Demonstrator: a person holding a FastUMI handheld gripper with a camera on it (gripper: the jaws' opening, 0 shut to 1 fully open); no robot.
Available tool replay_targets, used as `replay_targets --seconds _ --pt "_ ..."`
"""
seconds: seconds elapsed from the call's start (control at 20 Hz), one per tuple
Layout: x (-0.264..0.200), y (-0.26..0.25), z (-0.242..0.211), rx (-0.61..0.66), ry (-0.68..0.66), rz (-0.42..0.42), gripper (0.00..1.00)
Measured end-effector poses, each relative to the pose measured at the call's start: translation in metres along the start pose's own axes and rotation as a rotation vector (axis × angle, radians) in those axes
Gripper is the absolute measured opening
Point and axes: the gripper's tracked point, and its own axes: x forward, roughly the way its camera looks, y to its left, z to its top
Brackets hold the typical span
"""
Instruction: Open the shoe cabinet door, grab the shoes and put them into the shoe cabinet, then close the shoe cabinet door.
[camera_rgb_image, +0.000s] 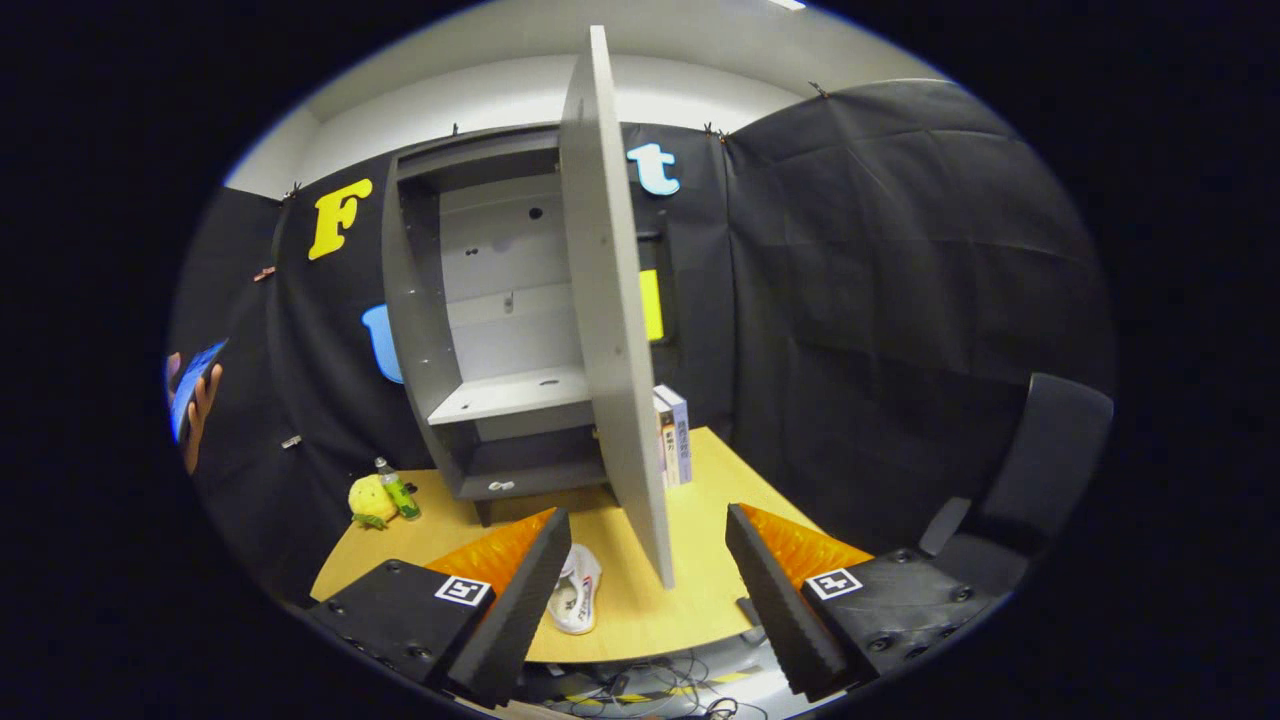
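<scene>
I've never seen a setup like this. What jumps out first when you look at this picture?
The grey shoe cabinet stands on the wooden table with its door swung wide open, edge-on toward the camera and reaching down between the open gripper fingers. A white shoe lies on the table just beside the left finger, ahead of the cabinet. Left of the cabinet sit a yellow plush toy and a small green bottle.
</scene>
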Motion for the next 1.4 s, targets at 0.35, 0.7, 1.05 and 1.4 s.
replay_targets --seconds 0.35,0.7,1.05,1.4 --pt "0.042 0.096 -0.076 -0.039 0.183 0.094 0.99" --pt "0.101 0.165 -0.143 -0.175 0.327 0.225 0.99" --pt "0.164 0.158 -0.248 -0.239 0.532 0.237 0.99" --pt "0.210 0.137 -0.319 -0.227 0.659 0.188 0.99"
